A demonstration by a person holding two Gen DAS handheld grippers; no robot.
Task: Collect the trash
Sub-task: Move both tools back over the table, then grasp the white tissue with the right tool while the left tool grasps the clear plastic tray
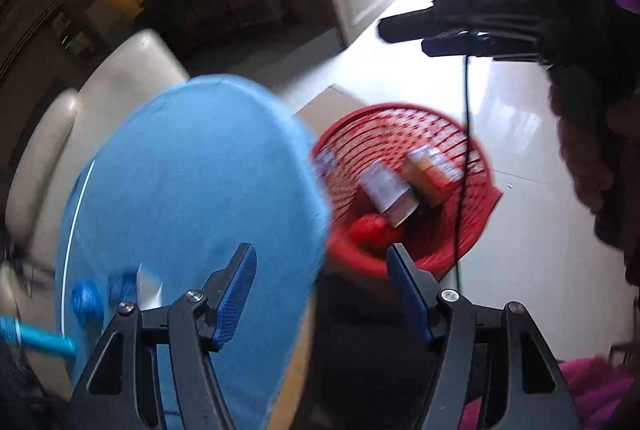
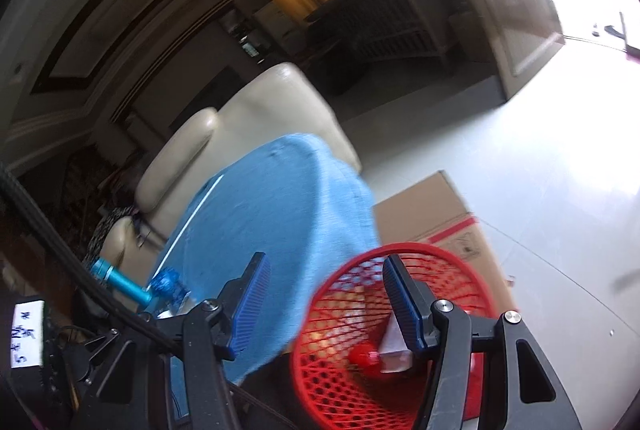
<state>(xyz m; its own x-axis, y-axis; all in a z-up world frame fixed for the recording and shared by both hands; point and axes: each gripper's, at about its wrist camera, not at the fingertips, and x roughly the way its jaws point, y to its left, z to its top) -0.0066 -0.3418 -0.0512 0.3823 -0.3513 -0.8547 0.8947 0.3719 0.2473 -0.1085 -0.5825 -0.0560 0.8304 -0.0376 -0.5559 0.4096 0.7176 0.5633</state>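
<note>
Big round worktop (image 1: pixel 192 181) with a blue cloth takes up most of the view, cream sofa (image 2: pixel 256 117) behind it. Red mesh trash basket (image 1: pixel 436 149) sits on the floor right beside it, holding a couple of small cartons (image 1: pixel 384 189) and something red. Left gripper (image 1: pixel 320 294) and right gripper (image 2: pixel 322 300) both hang partway open, empty.

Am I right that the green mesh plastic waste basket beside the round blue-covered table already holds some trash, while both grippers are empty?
Not quite: the mesh plastic waste basket is red, not green, as both wrist views show. The rest stands: it sits beside the round blue-covered table, holds cartons, and the left gripper and right gripper are empty.
</note>
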